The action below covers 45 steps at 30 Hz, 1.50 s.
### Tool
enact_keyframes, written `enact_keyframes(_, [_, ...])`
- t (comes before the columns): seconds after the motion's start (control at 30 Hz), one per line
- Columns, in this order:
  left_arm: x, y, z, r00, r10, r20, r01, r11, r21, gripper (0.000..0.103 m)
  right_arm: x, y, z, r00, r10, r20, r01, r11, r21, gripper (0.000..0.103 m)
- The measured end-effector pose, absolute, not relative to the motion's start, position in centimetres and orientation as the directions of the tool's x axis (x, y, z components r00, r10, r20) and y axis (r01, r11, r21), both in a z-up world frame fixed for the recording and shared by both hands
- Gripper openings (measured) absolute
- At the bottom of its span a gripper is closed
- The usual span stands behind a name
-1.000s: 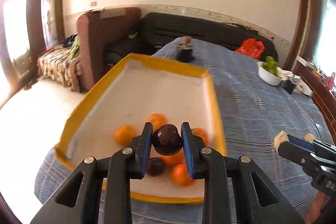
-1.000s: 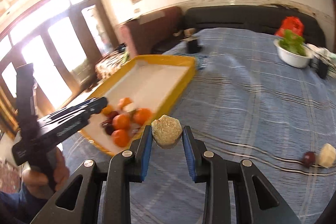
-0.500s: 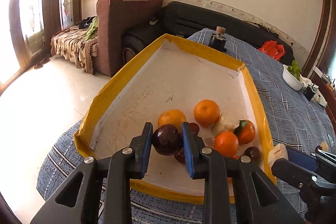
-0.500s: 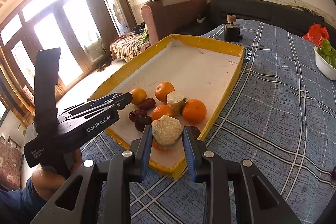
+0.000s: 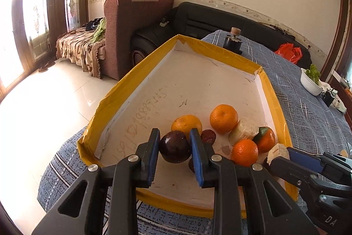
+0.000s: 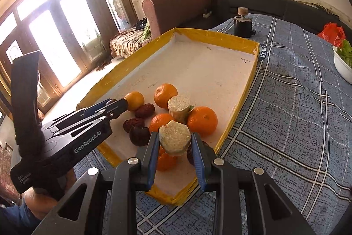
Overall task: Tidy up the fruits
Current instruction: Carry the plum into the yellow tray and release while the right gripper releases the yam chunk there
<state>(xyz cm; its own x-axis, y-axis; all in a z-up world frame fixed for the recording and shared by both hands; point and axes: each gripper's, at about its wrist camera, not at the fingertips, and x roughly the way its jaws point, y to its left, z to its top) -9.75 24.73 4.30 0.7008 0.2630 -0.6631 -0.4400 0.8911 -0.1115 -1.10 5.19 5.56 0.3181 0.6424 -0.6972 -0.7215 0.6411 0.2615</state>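
A yellow-rimmed white tray lies on the table and holds several oranges, dark red fruits and a pale cut chunk. My left gripper is shut on a dark plum, held above the tray's near end. My right gripper is shut on a pale cut fruit chunk, held above the tray's near right corner. The right gripper also shows in the left wrist view, and the left gripper in the right wrist view.
A blue checked cloth covers the table. A dark jar with a cork stands beyond the tray. A white bowl of greens and a red bag are at the far right. Sofas lie behind.
Both grippers have moved closer over the tray's near end with their fruits still held. The right gripper now reaches further in beside the oranges.
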Motion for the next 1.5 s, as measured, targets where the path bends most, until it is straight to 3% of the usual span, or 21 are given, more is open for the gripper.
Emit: enact_keyframes(1.5, [-8.0,24.1,4.1,0.660,0.319,-0.680,-0.458,0.889,-0.028,0.032,0.2,6.4,4.7,0.326,0.649,-0.688,-0.711,0.648,0.274,0.034])
